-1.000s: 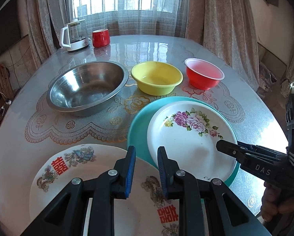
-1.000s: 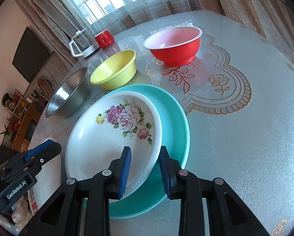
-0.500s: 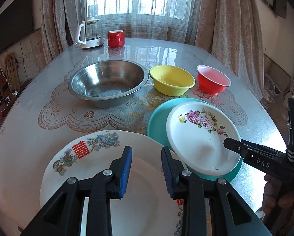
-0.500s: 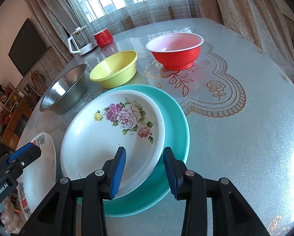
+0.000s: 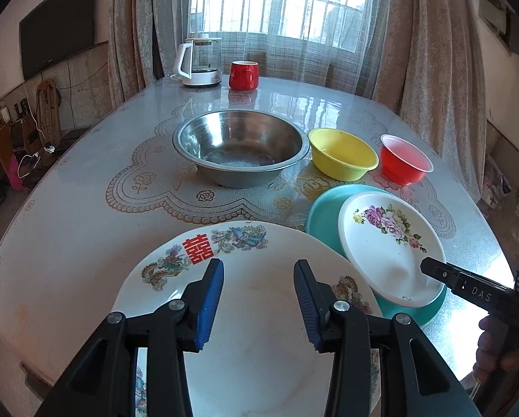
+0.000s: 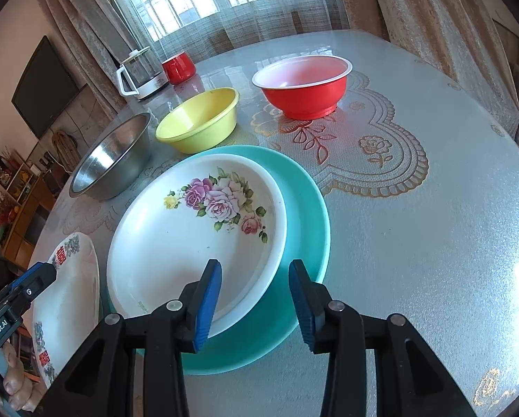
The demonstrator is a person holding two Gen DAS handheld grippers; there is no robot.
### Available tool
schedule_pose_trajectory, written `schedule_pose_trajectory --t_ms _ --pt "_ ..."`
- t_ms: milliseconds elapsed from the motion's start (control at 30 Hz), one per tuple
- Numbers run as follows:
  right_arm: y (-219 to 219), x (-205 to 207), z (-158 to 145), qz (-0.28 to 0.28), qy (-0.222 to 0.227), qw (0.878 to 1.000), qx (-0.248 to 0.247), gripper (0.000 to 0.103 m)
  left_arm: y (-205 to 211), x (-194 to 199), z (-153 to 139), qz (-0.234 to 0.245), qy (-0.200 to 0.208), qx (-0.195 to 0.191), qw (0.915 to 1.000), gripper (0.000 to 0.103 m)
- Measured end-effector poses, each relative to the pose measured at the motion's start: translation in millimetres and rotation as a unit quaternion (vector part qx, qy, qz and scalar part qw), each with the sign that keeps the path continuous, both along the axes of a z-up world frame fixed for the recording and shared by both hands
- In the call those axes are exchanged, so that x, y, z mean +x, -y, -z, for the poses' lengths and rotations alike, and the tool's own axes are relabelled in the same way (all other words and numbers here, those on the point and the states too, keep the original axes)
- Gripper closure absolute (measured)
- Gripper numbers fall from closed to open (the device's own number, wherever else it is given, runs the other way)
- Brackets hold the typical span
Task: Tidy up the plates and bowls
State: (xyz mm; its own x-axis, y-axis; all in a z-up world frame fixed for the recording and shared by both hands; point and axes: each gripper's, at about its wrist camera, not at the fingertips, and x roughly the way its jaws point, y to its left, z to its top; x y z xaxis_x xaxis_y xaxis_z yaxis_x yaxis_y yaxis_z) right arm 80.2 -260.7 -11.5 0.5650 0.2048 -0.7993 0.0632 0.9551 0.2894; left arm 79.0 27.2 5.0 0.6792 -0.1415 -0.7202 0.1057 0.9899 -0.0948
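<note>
We list, on the counter [image 5: 85, 215], the following.

Left gripper [image 5: 258, 300]: lower centre of the left wrist view, jaws spread wide, nothing between them, hovering over the large white plate [image 5: 252, 312] with red characters and bird motifs. That plate lies at the near edge of the counter, its right rim over the edge of the teal plate [image 5: 320, 208].

Right gripper [image 6: 256, 300]: lower centre of the right wrist view, jaws spread wide and empty, straddling the near rim of the floral plate [image 6: 176, 243]. Whether a pad touches that rim we cannot tell.

Floral plate: white, pink and purple roses, resting inside the teal plate, shifted toward its left side in the right wrist view.

Steel bowl [image 5: 240, 147]: centre of the left wrist view, upright.

Yellow bowl [image 5: 342, 153]: just right of the steel bowl, upright.

Red bowl [image 5: 405, 160]: right of the yellow bowl, white inside, upright.

Kettle [image 5: 198, 64] and red mug [image 5: 243, 74]: far edge of the counter, upper centre of the left wrist view, side by side before the curtained window [image 5: 276, 17].
</note>
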Motion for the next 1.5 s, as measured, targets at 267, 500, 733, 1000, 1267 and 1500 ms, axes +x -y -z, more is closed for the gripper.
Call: schedule_pose_trajectory --t_ms 267,500,733,1000,1267,1500 --pt "-2.7 -1.4 0.7 -0.002 0.005 1.000 -0.006 0.062 -17.6 -8.2 -2.0 -0.030 0.016 0.012 0.9993 0.060" --pt "-2.3 -1.3 0.6 0.001 0.006 1.000 -0.004 0.062 -24.8 -14.1 0.7 -0.043 0.021 0.020 0.9986 0.060" --pt "-2.6 -3.7 0.1 -0.004 0.005 1.000 0.002 0.062 -31.5 -15.9 4.0 -0.050 0.020 0.025 0.9982 0.060" --pt "0.2 -21.5 -12.1 -0.021 0.023 0.999 0.008 0.062 -50.5 -13.3 11.1 -0.068 0.002 0.007 0.9976 0.060" --pt "-23.5 -38.1 -23.3 -0.152 0.030 0.981 0.117 0.062 -74.6 -14.8 11.2 -0.077 0.003 -0.020 0.9968 0.059" --pt "-70.4 -40.2 -9.5 -0.232 0.002 0.962 0.145 0.062 -95.9 -14.7 16.8 -0.095 -0.006 -0.035 0.9949 0.059"
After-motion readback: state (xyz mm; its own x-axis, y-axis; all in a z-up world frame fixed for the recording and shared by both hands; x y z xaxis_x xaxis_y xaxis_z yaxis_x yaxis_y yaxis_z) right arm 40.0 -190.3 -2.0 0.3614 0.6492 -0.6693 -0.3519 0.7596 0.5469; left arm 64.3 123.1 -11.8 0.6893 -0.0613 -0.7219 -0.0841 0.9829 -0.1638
